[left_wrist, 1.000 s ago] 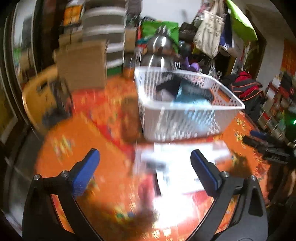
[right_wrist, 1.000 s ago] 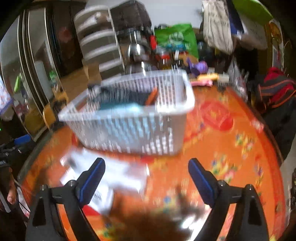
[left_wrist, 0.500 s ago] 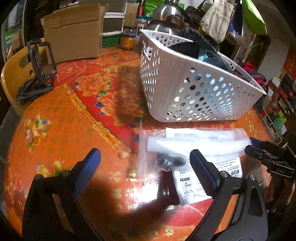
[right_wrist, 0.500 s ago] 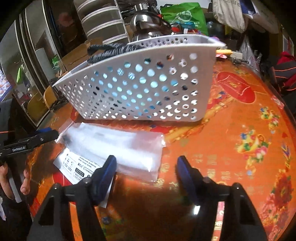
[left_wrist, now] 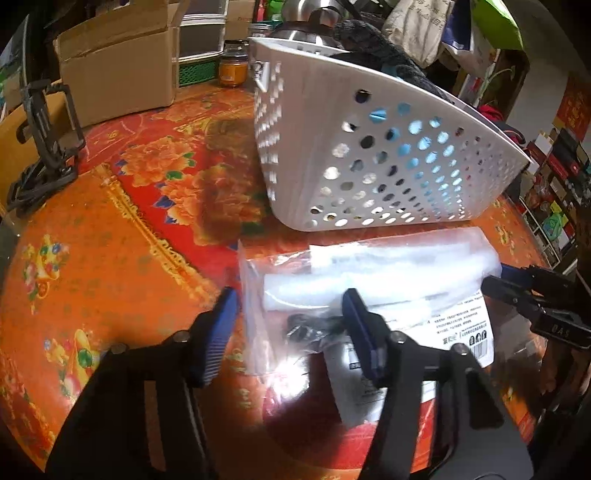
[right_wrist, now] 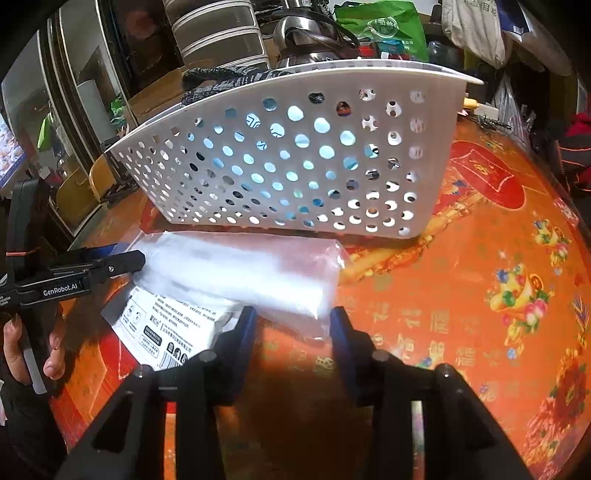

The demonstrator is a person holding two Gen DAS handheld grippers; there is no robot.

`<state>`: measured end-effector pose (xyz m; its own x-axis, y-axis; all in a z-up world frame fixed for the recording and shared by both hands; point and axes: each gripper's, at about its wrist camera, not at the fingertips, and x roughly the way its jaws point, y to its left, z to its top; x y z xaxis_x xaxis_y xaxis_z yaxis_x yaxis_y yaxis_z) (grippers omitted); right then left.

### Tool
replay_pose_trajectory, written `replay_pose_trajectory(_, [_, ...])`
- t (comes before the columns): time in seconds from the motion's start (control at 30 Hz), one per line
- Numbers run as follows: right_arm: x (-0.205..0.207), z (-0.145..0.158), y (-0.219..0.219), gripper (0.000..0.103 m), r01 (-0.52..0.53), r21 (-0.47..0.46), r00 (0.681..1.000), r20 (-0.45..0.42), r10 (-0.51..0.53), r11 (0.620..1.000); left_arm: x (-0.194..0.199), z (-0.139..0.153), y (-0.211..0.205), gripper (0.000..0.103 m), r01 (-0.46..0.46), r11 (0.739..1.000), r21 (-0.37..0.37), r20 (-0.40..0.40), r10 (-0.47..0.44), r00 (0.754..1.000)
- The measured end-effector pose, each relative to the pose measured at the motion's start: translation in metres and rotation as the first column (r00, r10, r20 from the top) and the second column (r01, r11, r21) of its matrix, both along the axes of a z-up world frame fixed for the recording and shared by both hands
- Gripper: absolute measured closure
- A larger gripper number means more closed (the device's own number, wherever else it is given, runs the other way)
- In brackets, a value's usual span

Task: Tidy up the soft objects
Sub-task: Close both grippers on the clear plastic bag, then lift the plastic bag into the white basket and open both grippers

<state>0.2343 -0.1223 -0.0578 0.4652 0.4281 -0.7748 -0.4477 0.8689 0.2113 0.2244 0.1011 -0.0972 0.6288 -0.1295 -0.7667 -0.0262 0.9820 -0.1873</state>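
- A clear plastic bag (left_wrist: pixel 373 280) holding white padding lies flat on the orange patterned tablecloth (left_wrist: pixel 110 236), just in front of the white perforated basket (left_wrist: pixel 369 155).
- Left gripper (left_wrist: pixel 290 321): jaws spread, straddling the bag's 9 o'clock end.
- Right gripper (right_wrist: pixel 291 328): jaws spread around the bag's 3 o'clock corner.
- Dark and blue fabric fills the basket.

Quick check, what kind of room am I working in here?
Probably a cluttered home dining or kitchen area: a kettle and jar behind the basket, on a floral tablecloth.
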Motion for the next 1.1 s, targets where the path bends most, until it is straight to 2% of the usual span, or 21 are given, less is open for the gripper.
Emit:
replay_pose_trajectory(0.13, [0.0, 0.0, 0.001, 0.078, -0.005, -0.021, 1.0, 0.006, 0.005, 1.0, -0.001, 0.0, -0.002, 0.061, 0.008, 1.0, 0.001, 0.004, -0.008, 1.0])
replay_pose_trajectory(0.2, [0.0, 0.0, 0.001, 0.087, 0.0, -0.022, 1.0, 0.005, 0.0, 1.0, -0.002, 0.0, -0.002, 0.065, 0.005, 1.0, 0.004, 0.006, -0.005, 1.0])
replay_pose_trajectory(0.3, [0.001, -0.001, -0.001, 0.095, 0.007, -0.018, 1.0, -0.001, -0.007, 1.0, -0.004, 0.002, 0.001, 0.077, -0.01, 1.0, 0.008, 0.015, 0.01, 1.0])
replay_pose_trajectory(0.37, [0.0, 0.0, -0.002, 0.097, 0.006, -0.017, 1.0, 0.004, -0.006, 1.0, -0.007, 0.004, 0.004, 0.086, -0.023, 1.0, 0.008, 0.025, 0.023, 0.999])
replay_pose_trajectory(0.47, [-0.006, 0.004, 0.0, 0.098, 0.01, -0.041, 0.999, 0.039, -0.009, 0.999, -0.009, 0.005, 0.005, 0.09, -0.025, 1.0, 0.009, 0.033, 0.025, 0.999])
replay_pose_trajectory(0.9, [-0.037, 0.024, -0.005, 0.099, 0.027, -0.041, 0.989, 0.149, -0.021, 0.999, -0.046, 0.028, 0.001, 0.095, -0.049, 0.999, 0.005, 0.159, 0.047, 0.986])
replay_pose_trajectory(1.1, [-0.051, 0.043, -0.008, 0.099, 0.033, -0.032, 0.978, 0.206, -0.026, 0.999, -0.067, 0.051, -0.004, 0.096, -0.038, 0.999, 0.0, 0.217, 0.037, 0.976])
